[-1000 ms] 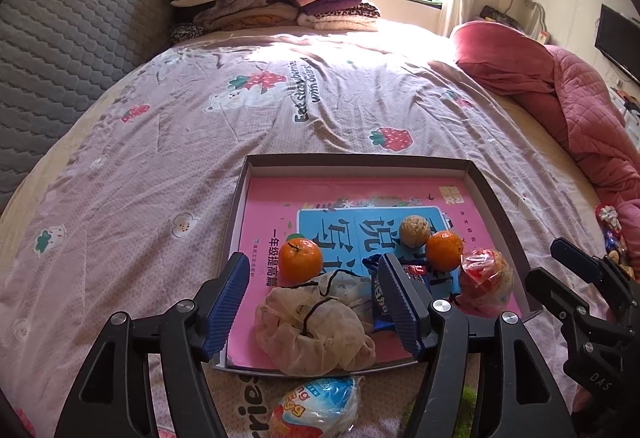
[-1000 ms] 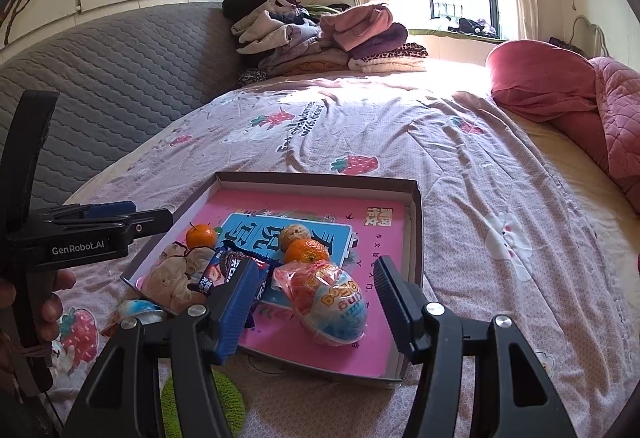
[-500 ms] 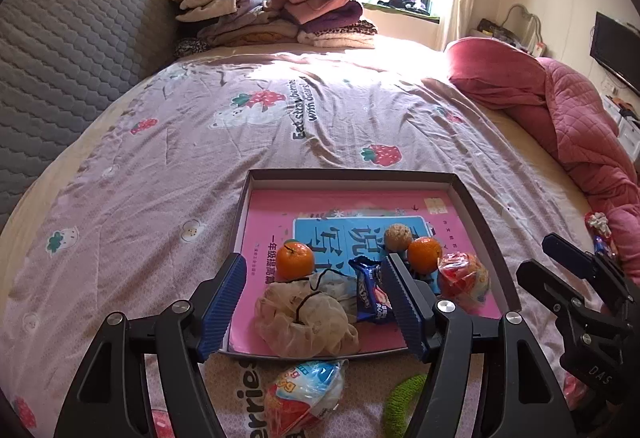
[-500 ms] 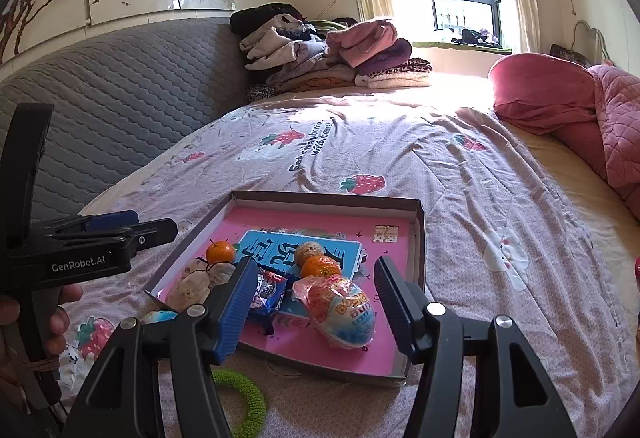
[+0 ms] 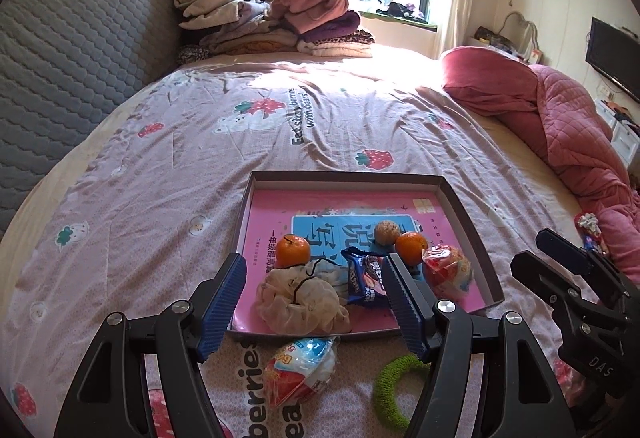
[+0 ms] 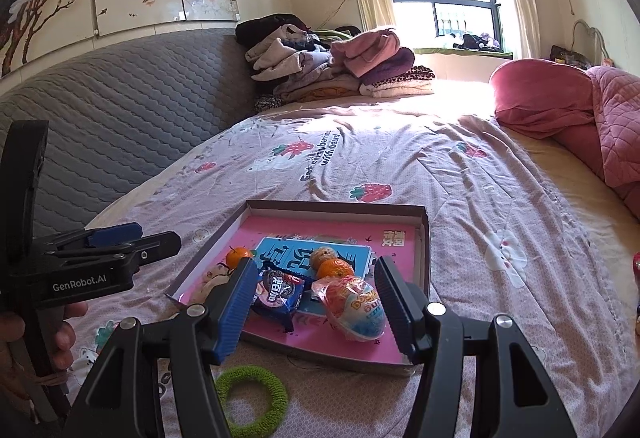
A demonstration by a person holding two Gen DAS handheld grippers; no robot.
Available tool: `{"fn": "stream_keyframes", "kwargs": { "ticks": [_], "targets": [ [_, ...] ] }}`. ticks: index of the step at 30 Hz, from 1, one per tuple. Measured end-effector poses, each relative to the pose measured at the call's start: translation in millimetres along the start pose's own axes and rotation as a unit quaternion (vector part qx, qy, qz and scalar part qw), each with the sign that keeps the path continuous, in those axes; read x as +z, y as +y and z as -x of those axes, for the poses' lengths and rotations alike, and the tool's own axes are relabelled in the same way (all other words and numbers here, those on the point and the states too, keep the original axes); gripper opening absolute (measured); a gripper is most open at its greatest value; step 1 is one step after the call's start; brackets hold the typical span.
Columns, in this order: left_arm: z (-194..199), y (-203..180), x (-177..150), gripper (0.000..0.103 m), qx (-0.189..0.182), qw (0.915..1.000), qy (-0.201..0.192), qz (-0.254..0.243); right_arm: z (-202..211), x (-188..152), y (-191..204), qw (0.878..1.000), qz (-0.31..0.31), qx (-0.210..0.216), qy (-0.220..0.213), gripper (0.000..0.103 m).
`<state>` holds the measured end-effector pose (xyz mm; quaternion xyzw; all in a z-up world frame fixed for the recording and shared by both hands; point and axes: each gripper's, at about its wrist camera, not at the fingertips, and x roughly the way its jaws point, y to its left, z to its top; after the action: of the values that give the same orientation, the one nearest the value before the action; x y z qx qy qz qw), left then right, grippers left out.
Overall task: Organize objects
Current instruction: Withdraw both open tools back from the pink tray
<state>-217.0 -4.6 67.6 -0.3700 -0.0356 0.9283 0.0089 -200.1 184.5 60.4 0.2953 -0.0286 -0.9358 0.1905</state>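
Note:
A shallow cardboard tray [image 5: 464, 210] [image 6: 424, 238] lies on the bed with a pink book [image 5: 272, 210] flat in it. On the book rest two oranges [image 5: 293, 251], a walnut-like ball [image 5: 387, 232], a blue cookie packet [image 5: 362, 278] [image 6: 276, 296], a cream cloth pouch [image 5: 300, 298] and a wrapped toy egg [image 5: 446, 270] [image 6: 354, 308]. Another wrapped egg [image 5: 300, 370] and a green ring [image 5: 394, 386] [image 6: 252, 394] lie on the sheet in front of the tray. My left gripper [image 5: 312, 298] and right gripper [image 6: 314, 306] hover above the tray's near edge, both open and holding nothing.
Folded clothes [image 5: 272, 22] are piled at the far end of the bed by the grey quilted headboard [image 5: 72, 50]. A pink quilt and pillow [image 5: 552, 118] fill the right side. A small wrapped item [image 5: 588, 226] lies by the quilt. A hand [image 6: 24, 334] holds the left gripper.
Both grippers have pulled back and risen from the tray, so the green ring and the loose egg now show fully in front of it. Nothing was picked up.

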Motion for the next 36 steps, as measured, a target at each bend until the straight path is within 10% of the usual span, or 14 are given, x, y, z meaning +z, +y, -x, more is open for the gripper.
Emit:
{"fn": "stream_keyframes", "kwargs": {
  "ticks": [36],
  "targets": [
    [75,3,-45,0.072,-0.012,0.9994,-0.027,-0.019,78,-21,41,0.999,-0.009,0.024,-0.043,0.060]
  ]
}}
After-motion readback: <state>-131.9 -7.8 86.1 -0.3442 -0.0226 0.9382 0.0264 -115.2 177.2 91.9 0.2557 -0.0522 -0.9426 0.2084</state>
